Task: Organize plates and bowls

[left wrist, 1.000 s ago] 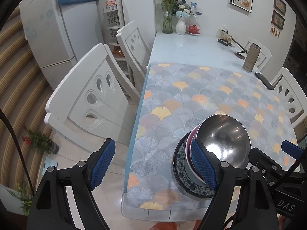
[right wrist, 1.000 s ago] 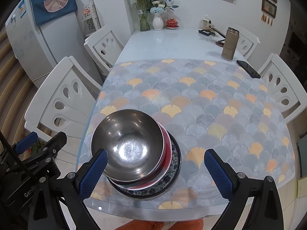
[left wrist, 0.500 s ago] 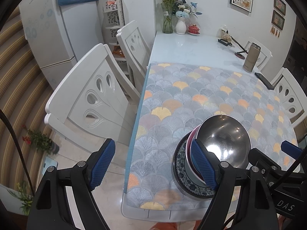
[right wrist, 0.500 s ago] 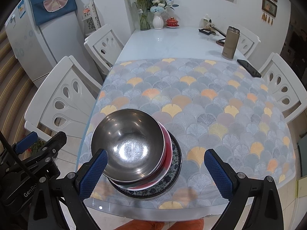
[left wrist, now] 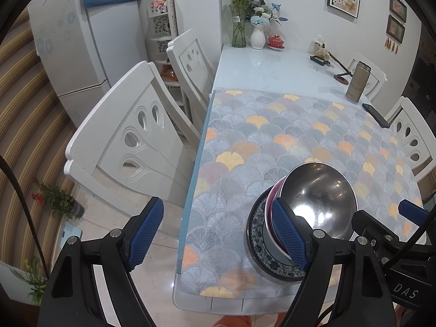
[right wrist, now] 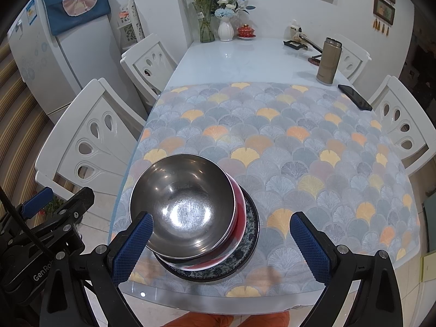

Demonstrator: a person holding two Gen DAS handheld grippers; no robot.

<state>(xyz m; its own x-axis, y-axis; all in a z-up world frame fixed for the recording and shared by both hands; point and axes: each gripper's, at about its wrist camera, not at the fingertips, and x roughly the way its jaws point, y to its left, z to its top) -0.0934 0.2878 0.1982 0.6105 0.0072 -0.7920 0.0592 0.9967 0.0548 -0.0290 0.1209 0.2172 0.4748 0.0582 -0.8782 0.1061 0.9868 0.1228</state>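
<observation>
A shiny round steel bowl sat inside a red bowl on a blue-patterned plate, at the desk's 7 o'clock edge. The left tool and the right tool gaped wide, holding nothing.

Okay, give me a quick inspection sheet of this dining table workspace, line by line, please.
Surface: white table, near half under a fan-patterned mat.
Job's things: steel bowl in red bowl on blue-patterned plate, near edge.
Clutter: tan flask, black phone, vases at far end.
Grippers: left gripper and right gripper open, holding nothing.
Cables: black cable at left.
Surroundings: white chairs, fridge.
</observation>
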